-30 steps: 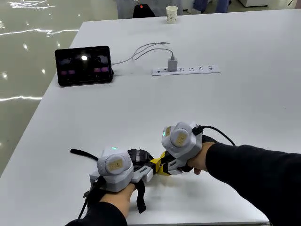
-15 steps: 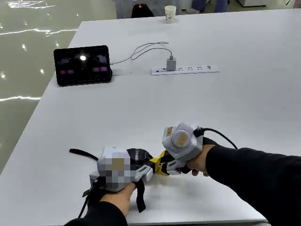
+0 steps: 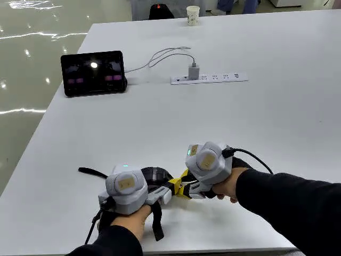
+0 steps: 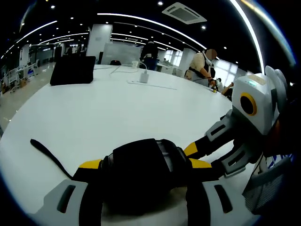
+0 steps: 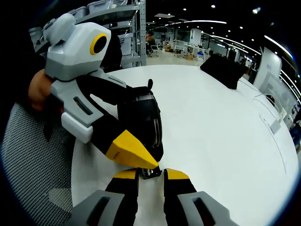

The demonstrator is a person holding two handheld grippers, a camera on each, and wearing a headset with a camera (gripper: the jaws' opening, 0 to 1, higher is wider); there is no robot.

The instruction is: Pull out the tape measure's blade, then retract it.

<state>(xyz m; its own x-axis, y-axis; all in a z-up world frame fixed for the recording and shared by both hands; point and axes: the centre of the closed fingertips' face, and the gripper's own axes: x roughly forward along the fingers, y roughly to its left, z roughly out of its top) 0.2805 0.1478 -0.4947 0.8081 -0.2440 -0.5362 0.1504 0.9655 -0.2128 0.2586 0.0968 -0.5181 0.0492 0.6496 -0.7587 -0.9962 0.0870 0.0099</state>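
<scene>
Tape measure [image 5: 143, 115] is sitting near the table's [image 3: 213, 122] front edge, and the left gripper [image 4: 144, 163] is clamping its black case. Right gripper [image 5: 150, 175] is angling in opposite, hand low, fingers [image 5: 176, 175] pinching the blade tip [image 5: 151, 170].

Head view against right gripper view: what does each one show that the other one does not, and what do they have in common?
Head view: the paper cup at the table's far end, and the black cable leaving one gripper. Right gripper view: the blade tip pinched between the yellow tongs of the right gripper, and storage shelves behind. Both: the white table, the black tape measure clamped by the left gripper, and the tablet.
</scene>
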